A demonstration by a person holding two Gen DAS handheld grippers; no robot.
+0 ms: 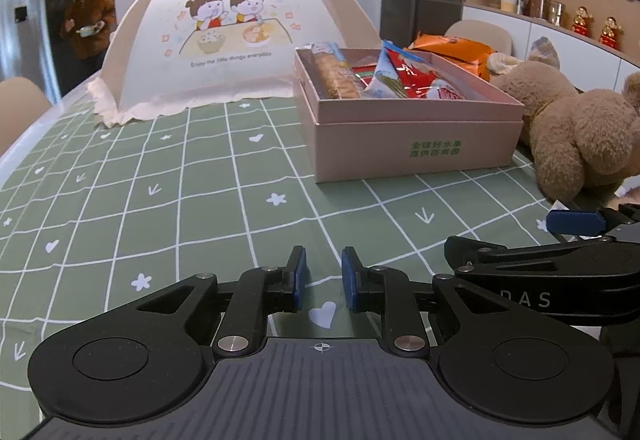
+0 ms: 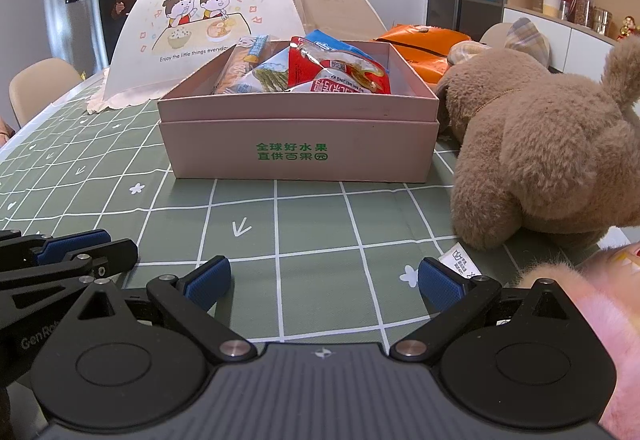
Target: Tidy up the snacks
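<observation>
Snack packets gathered inside the pink box, upright and leaning to fit together. Left tool low in front of the box, narrowly parted, holding nothing. Right tool also before the box, wide open and empty, perhaps ready for a next packet; plush bear just right of the box on the worktop

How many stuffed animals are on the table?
2: a brown teddy bear right of the pink box, and a pink plush toy at the near right edge, mostly cut off. Others may be hidden.
</observation>
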